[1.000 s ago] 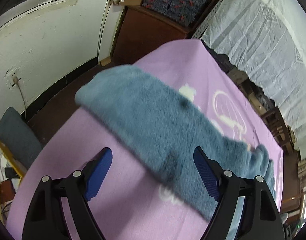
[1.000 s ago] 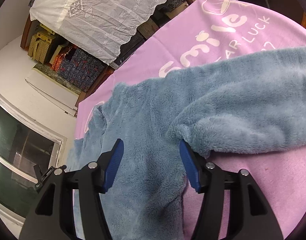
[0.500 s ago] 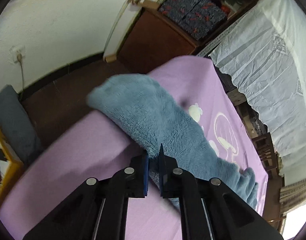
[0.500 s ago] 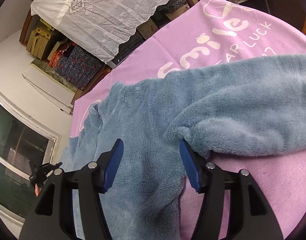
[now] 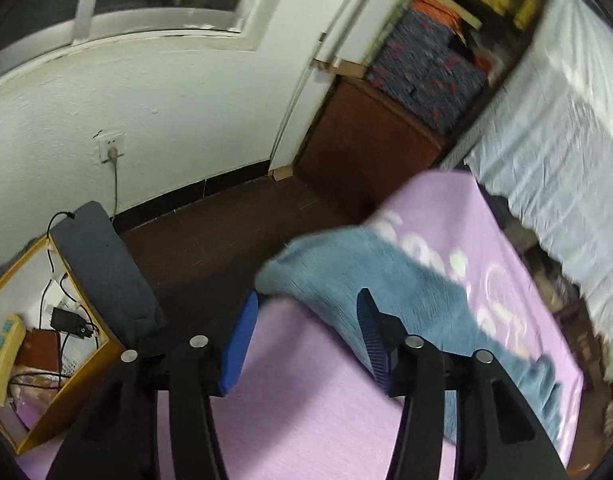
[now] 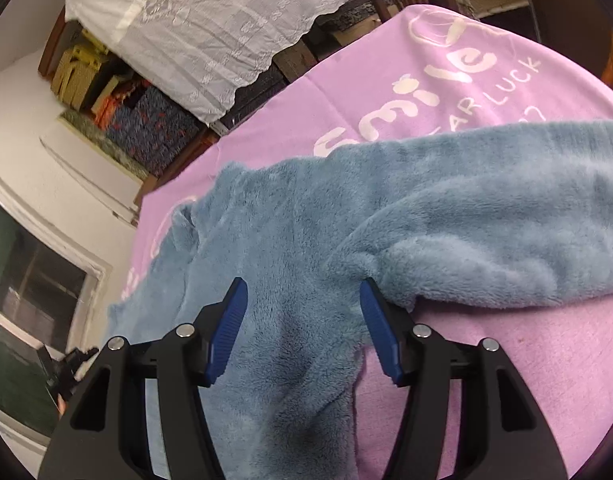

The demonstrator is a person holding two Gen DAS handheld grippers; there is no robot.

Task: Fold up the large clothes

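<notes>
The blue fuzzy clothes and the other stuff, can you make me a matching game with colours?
Things:
1. fleece garment
2. table cover
3. lace curtain
4. gripper pads

Colours:
A. white
B. dark blue
C. pink-purple with white writing
D. dusty blue

Pairs: 1-D, 2-C, 3-A, 4-B
</notes>
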